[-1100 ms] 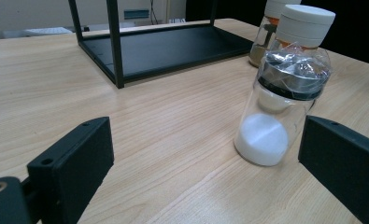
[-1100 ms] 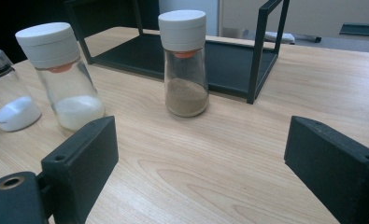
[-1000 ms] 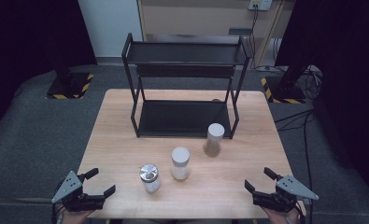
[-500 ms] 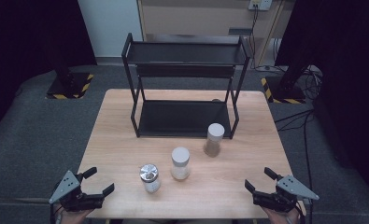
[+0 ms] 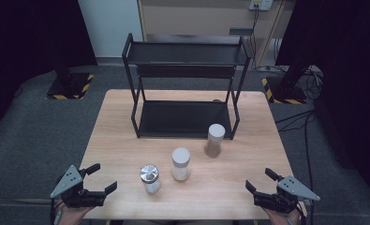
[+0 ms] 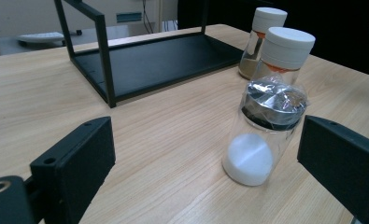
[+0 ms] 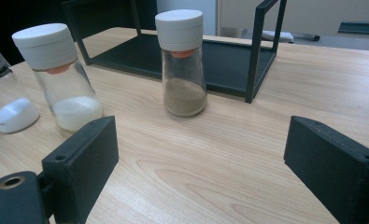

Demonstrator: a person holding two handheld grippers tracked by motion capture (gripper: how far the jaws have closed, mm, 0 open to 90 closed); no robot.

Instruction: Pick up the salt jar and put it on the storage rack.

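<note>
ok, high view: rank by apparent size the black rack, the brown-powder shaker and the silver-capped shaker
1. Black rack, by far the largest.
2. Brown-powder shaker, a bit taller-looking.
3. Silver-capped shaker.
The two shakers look nearly alike, and the silver-capped one stands nearer the camera, so their order is unsure.

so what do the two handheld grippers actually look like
Both match: the left gripper and right gripper have black bodies, each topped by a grey three-cornered plate. In the gripper views each shows two blocky matte black jaws with small round holes, and a brass-coloured ring at the lower left corner. A hand holds each from below; no sleeves can be made out.
</note>
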